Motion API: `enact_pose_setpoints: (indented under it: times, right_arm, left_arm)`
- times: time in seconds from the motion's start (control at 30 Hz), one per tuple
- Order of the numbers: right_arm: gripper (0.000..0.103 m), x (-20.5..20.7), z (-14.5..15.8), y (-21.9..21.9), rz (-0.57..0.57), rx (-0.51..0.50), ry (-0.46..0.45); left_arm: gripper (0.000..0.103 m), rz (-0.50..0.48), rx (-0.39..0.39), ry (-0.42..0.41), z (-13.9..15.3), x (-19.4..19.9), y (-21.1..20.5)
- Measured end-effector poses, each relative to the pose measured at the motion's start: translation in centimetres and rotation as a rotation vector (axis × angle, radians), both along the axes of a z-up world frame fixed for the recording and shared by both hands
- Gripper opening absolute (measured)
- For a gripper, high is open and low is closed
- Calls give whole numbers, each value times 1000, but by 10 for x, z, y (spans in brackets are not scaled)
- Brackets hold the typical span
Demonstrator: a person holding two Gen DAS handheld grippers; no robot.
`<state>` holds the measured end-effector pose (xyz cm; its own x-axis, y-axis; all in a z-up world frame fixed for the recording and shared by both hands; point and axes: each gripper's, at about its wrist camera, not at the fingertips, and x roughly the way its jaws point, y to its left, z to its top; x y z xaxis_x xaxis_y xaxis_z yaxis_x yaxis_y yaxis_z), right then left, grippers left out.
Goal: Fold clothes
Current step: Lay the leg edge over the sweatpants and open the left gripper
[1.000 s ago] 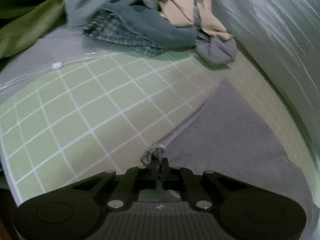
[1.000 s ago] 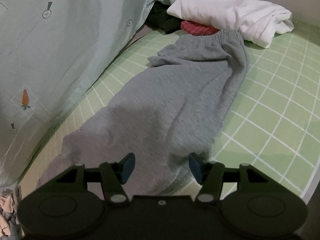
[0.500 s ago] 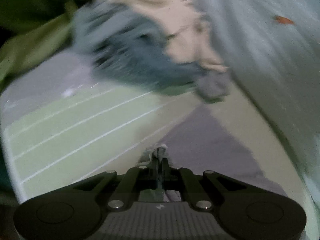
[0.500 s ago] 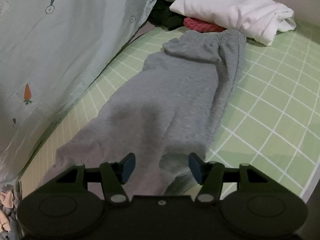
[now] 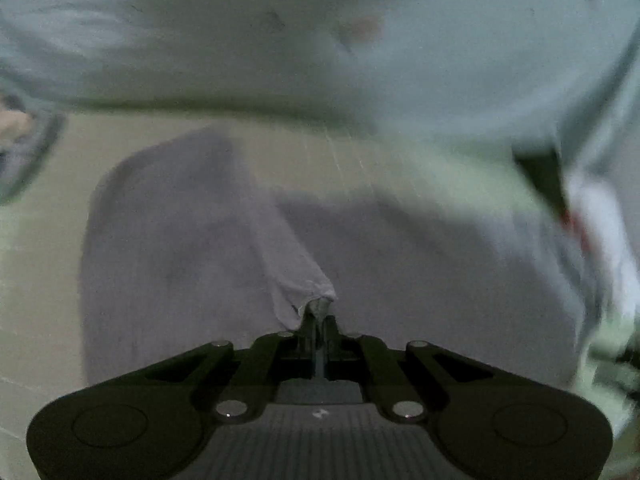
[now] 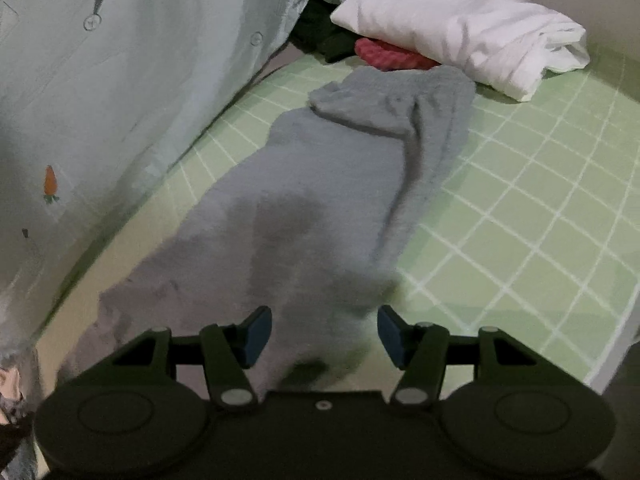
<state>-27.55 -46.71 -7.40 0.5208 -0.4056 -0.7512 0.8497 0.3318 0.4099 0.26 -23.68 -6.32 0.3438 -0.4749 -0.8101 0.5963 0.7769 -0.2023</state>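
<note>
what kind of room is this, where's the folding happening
Most likely a bedroom, with the folding done on a bed. A white pillow lies at the far end, a green checked sheet covers the surface under the grey sweatpants, and a pale carrot-print blanket runs alongside.

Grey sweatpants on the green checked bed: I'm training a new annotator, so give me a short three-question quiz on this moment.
1. True or false: the left gripper has its jaws shut on a bunched edge of the grey sweatpants.
2. The right gripper is: A) shut on the sweatpants, B) open above them, C) holding the white pillow.
3. Fill in: the red item lies partly under the white ____.

Key: 1 true; 2 B; 3 pillow.
</note>
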Motion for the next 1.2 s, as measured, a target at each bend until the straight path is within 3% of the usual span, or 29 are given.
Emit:
enact_pose_setpoints:
  times: [0.1, 0.17, 0.33, 0.37, 0.43, 0.6, 0.93, 1.13, 1.2]
  right_arm:
    - [60, -6, -1, -17, -17, -4, 11]
    - [60, -10, -2, -29, -28, -7, 18]
    - [62, -20, -5, -58, -55, -14, 36]
    - [65, -22, -5, -64, -61, -15, 40]
    - [74, -26, -6, -75, -72, -18, 47]
    - [82, -26, -11, -113, -102, -36, 64]
    - [85, 6, -29, -197, -163, -71, 99]
    - [90, 20, -37, -216, -126, -117, 142]
    - [83, 22, -37, -216, -103, -129, 147]
  left_arm:
    - [8, 13, 69, 134, -24, -3, -12]
    - [19, 68, 65, 148, -21, 0, -11]
    - [64, 224, 35, 133, -4, 8, -5]
    - [69, 255, 29, 129, -1, 9, -3]
    - [93, 326, 36, 123, 4, 13, -2]
    - [99, 415, 101, 163, -4, 27, -3]
    - [99, 567, 222, 253, -20, 55, -5]
    - [99, 550, 283, 246, -21, 56, -14]
    - [99, 548, 292, 247, -21, 55, -15]
